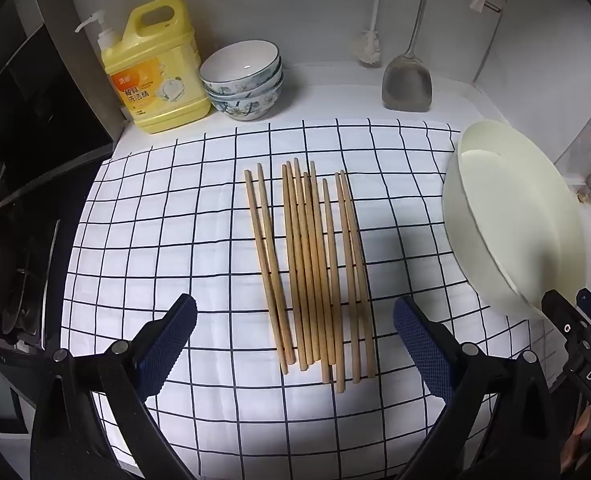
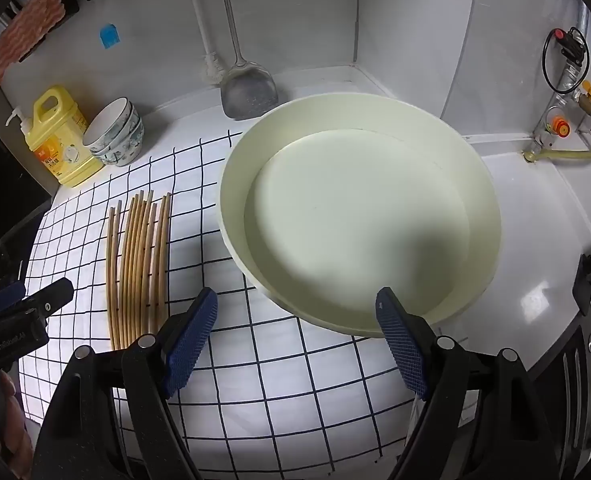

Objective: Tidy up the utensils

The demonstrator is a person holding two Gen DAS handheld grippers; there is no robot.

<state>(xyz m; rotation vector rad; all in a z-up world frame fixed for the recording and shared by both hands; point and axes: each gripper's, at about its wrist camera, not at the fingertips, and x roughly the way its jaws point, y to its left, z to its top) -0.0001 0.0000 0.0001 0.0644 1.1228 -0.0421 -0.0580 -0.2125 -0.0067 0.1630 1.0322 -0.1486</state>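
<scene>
Several wooden chopsticks [image 1: 311, 268] lie side by side on a white cloth with a dark grid [image 1: 175, 220]; they also show at the left of the right wrist view [image 2: 139, 264]. My left gripper [image 1: 295, 320] is open and empty, its jaws spread wide just above the near ends of the chopsticks. A round cream-white basin [image 2: 359, 216] stands right of the chopsticks, partly on the cloth; it also shows in the left wrist view [image 1: 511, 216]. My right gripper [image 2: 295, 312] is open and empty in front of the basin's near rim.
A yellow dish-soap jug [image 1: 155, 68] and a stack of patterned bowls [image 1: 243, 80] stand at the back left. A metal spatula [image 1: 407, 80] and a white brush [image 1: 369, 46] hang at the back wall. A gas valve and hose [image 2: 563, 128] are at the right. A stove [image 1: 11, 200] lies left.
</scene>
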